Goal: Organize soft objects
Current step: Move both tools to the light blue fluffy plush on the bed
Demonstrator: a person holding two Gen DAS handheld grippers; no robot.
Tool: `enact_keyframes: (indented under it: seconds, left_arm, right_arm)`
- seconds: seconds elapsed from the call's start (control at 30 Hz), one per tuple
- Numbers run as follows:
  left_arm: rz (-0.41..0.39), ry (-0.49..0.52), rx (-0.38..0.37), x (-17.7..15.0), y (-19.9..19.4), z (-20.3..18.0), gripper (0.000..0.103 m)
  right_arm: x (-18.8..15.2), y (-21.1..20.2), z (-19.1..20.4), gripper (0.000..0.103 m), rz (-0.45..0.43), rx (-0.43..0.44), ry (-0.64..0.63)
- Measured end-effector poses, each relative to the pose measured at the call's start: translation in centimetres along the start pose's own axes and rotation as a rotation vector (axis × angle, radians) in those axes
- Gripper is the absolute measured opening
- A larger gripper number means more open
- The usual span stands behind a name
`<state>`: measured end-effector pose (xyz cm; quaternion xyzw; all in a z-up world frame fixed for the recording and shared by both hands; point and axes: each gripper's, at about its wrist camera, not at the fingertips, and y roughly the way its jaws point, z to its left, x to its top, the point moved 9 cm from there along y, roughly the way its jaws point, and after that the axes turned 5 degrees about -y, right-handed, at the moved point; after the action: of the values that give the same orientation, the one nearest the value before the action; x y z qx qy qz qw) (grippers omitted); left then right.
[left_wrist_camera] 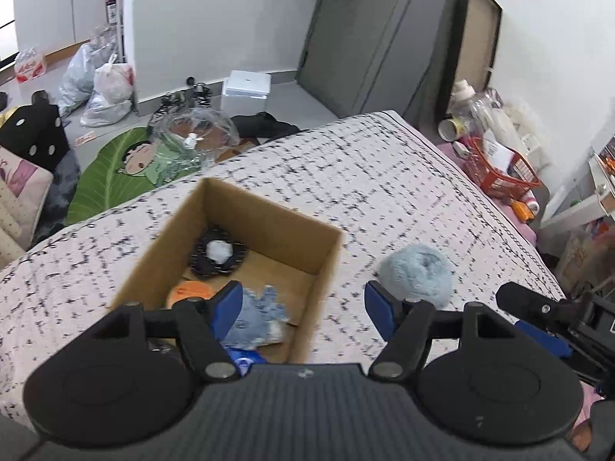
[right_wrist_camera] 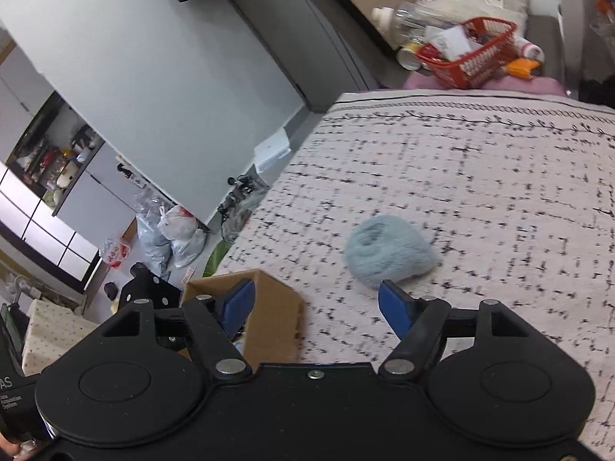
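left gripper (left_wrist_camera: pixel 303 303) spread, empty | right gripper (right_wrist_camera: pixel 317 301) spread, empty | risk: fluffy blue ball (right_wrist_camera: pixel 388 251) rolls off bedspread (right_wrist_camera: pixel 480 176), missing cardboard box (left_wrist_camera: pixel 269 226)

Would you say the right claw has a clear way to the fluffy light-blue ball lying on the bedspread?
Probably yes. The right claw is open and empty, the light-blue ball lies just ahead on bare bedspread, and the cardboard box sits off to the side.
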<state>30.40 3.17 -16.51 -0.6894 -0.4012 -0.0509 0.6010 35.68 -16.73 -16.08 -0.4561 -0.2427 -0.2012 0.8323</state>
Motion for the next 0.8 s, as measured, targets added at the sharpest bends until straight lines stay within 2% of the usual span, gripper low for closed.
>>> enact_keyframes:
  seconds: [0.2,0.5,0.73,0.8]
  left_arm:
    - [0.009,0.026,-0.016,-0.3,1.5,-3.3,0.069]
    - [0.02,0.031,-0.024,-0.1,4.6,-7.0,0.069]
    - [0.038,0.026,-0.037,0.3,7.7,-9.2,0.068]
    - [0.051,0.018,-0.036,0.3,8.8,-9.6,0.065]
  right_arm:
    - [1.2,-0.4,-3.0,0.07,0.0,0.013,0.076]
    - [3.1,0.6,-7.0,0.07,-0.019,-0.012,0.173]
    - [3.6,2.4,-9.4,0.06,-0.023,-0.048,0.263]
    - [3.6,3.5,-9.6,0.058,-0.008,-0.04,0.272]
